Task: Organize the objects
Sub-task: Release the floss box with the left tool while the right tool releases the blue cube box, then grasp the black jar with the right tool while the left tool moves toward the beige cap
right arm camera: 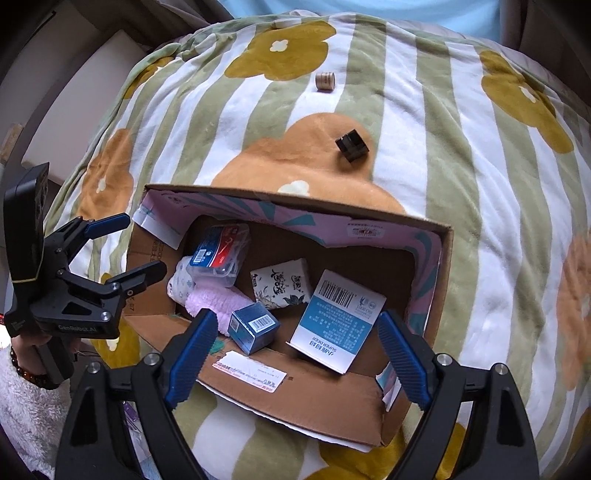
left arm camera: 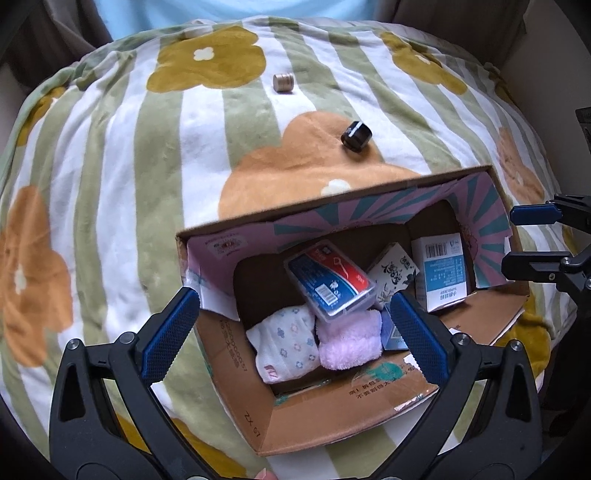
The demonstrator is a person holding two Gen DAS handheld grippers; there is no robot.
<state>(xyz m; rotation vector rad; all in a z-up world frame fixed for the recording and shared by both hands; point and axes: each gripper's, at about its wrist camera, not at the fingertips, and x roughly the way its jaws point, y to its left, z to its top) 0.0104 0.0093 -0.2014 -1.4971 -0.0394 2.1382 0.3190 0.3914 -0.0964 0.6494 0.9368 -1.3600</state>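
Observation:
An open cardboard box (left arm camera: 332, 428) (right arm camera: 306, 398) lies on a flowered blanket. It holds a blue-red plastic case (left arm camera: 328, 282) (right arm camera: 219, 254), a floral cloth roll (left arm camera: 286, 343), a pink fluffy cloth (left arm camera: 349, 345) (right arm camera: 218, 301), a patterned tissue pack (right arm camera: 280, 282), a small blue box (right arm camera: 253, 326) and a blue-white carton (left arm camera: 441, 271) (right arm camera: 338, 319). A black cylinder (left arm camera: 355, 134) (right arm camera: 352, 144) and a tan roll (left arm camera: 283, 82) (right arm camera: 325, 81) lie on the blanket beyond the box. My left gripper (left arm camera: 295, 334) (right arm camera: 127, 247) is open and empty over the box's near left. My right gripper (right arm camera: 295, 354) (left arm camera: 517, 238) is open and empty over its near right.
The green-and-white striped blanket (left arm camera: 110, 166) (right arm camera: 461, 166) covers a rounded surface that drops off at the sides. Another small pale roll (left arm camera: 192, 32) lies at the blanket's far edge. A person in light blue (left arm camera: 236, 9) is behind it.

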